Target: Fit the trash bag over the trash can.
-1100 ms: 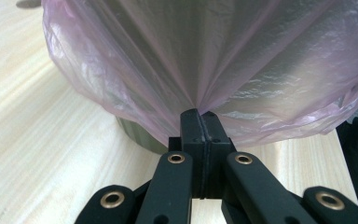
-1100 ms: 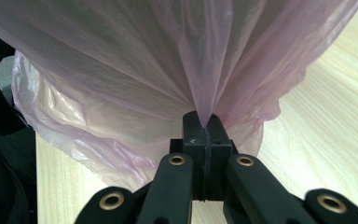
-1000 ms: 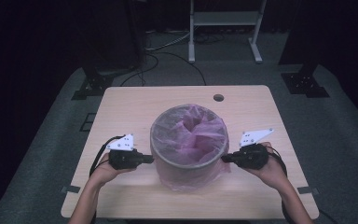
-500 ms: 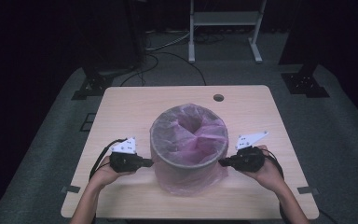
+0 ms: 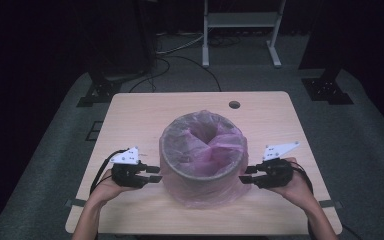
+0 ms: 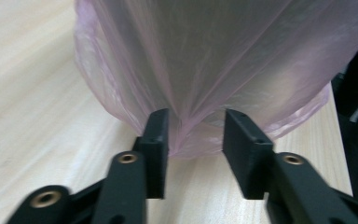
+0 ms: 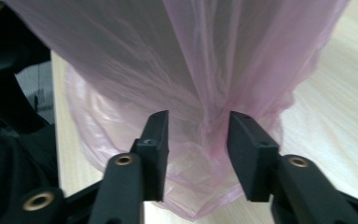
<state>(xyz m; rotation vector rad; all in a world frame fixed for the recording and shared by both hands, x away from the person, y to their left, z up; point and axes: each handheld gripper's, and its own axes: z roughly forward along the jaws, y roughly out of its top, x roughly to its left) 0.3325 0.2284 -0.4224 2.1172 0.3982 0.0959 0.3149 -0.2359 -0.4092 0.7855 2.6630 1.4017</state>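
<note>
Here, the pink bag over the bin bears no legible writing.

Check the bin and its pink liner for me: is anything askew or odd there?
The thin pink plastic liner hangs over the round grey bin down to the wooden table, bunching loosely around the base. Inside, it is crumpled rather than spread smooth. Both hand-held grippers' jaws have just opened, a pinched fold standing between each pair. Nothing looks torn or spilled.

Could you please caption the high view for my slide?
Two hand-held grippers, left and right, jaws just opened, flank a bin lined with a pink bag.
</note>
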